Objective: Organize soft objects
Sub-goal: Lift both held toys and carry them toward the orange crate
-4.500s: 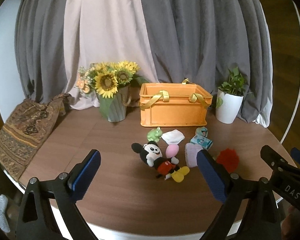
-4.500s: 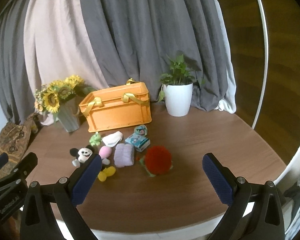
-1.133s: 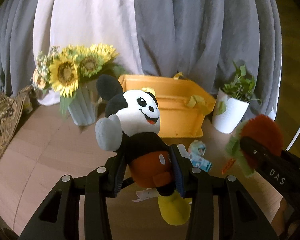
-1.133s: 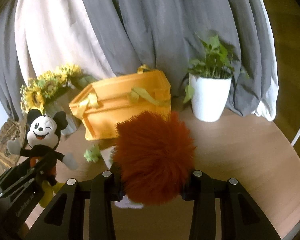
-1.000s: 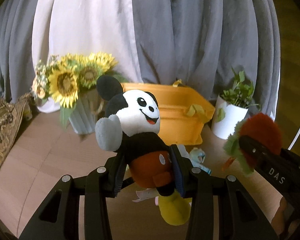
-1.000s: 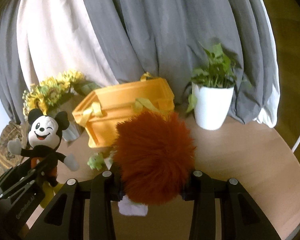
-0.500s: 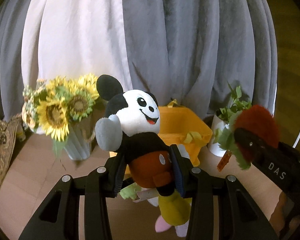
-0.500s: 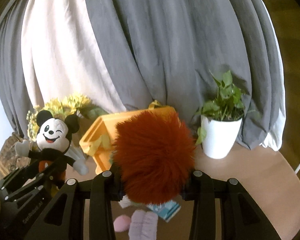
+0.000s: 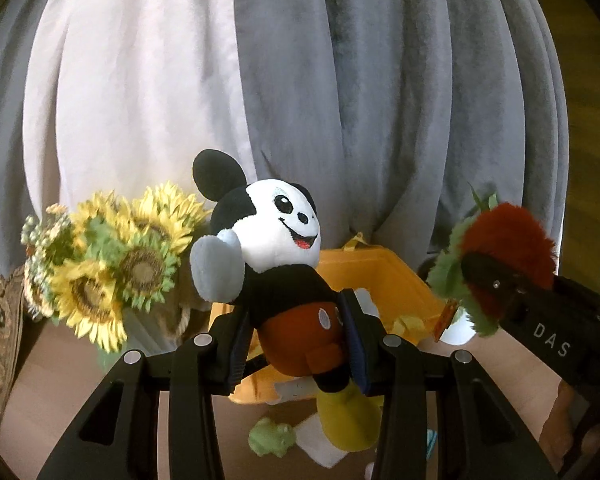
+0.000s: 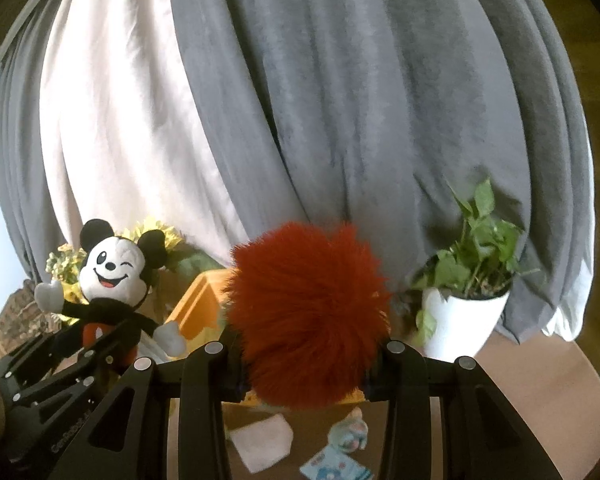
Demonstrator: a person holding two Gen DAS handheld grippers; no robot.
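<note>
Both claws have risen, mouse plush (image 9: 292, 292) and red pompom (image 10: 308, 320) clamped

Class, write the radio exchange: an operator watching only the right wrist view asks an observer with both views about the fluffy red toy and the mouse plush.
Operator: The fluffy red toy fills my view. Anything on its far side?
Observer: Yes. The left wrist view shows a green fringe beside the right gripper holding it.
Operator: Where is the mouse plush gripped?
Observer: The left gripper pinches its red shorts from both sides.
Operator: Anything beneath it?
Observer: A green frog toy lies on the table.
</note>
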